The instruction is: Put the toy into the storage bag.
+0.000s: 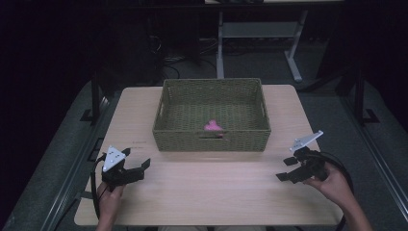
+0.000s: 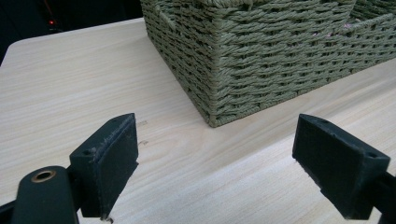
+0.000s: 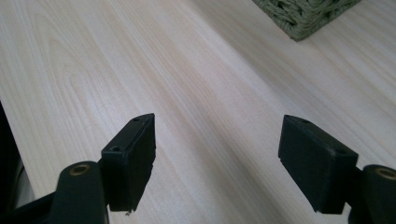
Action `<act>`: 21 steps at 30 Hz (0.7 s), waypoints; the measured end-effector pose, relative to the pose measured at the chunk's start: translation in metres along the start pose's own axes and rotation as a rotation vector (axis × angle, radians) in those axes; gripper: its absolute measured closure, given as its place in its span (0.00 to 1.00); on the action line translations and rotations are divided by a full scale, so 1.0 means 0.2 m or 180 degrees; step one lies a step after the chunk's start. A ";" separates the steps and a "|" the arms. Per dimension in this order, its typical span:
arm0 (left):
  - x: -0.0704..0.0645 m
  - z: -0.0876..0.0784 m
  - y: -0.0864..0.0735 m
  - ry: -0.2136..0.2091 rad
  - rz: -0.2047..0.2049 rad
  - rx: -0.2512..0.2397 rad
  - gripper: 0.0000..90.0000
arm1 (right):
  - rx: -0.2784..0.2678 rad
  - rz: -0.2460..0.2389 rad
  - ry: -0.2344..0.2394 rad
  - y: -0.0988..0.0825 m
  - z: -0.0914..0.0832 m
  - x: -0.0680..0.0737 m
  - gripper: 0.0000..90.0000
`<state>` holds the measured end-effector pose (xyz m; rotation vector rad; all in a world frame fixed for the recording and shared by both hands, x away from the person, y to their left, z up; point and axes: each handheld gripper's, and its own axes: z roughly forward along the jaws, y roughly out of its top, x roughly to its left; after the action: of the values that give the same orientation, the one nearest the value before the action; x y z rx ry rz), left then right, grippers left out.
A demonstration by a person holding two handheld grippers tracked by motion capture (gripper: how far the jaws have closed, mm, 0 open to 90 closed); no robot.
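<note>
left gripper (image 1: 137,169) near the desk's (image 1: 207,192) front left corner, held just above the wood; its fingers (image 2: 114,158) stand wide apart with nothing between them. in the left gripper view we look past them at the near left corner of the woven basket (image 2: 261,60), close ahead but not touching.

basket (image 1: 211,139) sits at the middle of the desk toward the far edge. inside it, against the near wall by the handle slot, lies a small pink thing (image 1: 212,126); we cannot tell what it is.

right gripper (image 1: 288,169) near the front right corner, fingers (image 3: 133,158) also spread and empty over bare wood, a basket corner (image 3: 308,16) well ahead.

we judge the placing done: pink thing in the basket, both grippers free, nothing loose on the desk left to move.
</note>
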<state>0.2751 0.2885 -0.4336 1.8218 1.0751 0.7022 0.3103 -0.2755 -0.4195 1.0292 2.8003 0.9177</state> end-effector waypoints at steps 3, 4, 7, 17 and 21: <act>0.00 0.00 0.00 0.0002 0.0002 0.0003 0.15 | -0.0009 -0.0005 -0.0013 -0.01 0.00 0.01 0.30; 0.00 0.00 0.00 0.0002 0.0001 -0.0001 0.15 | -0.0018 0.0004 -0.0015 -0.02 -0.01 0.01 0.30; 0.00 0.00 0.00 0.0001 0.0000 -0.0004 0.15 | -0.0033 0.0012 -0.0021 -0.03 -0.01 0.02 0.30; 0.00 0.00 0.00 -0.0003 0.0002 0.0000 0.15 | -0.0077 0.0054 -0.0010 -0.08 -0.01 0.06 0.30; 0.00 0.00 0.00 -0.0005 -0.0004 -0.0008 0.15 | -0.0108 0.0014 -0.0048 -0.08 -0.01 0.07 0.29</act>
<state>0.2756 0.2880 -0.4335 1.8192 1.0739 0.7007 0.2894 -0.2767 -0.4234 1.0340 2.7613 0.9504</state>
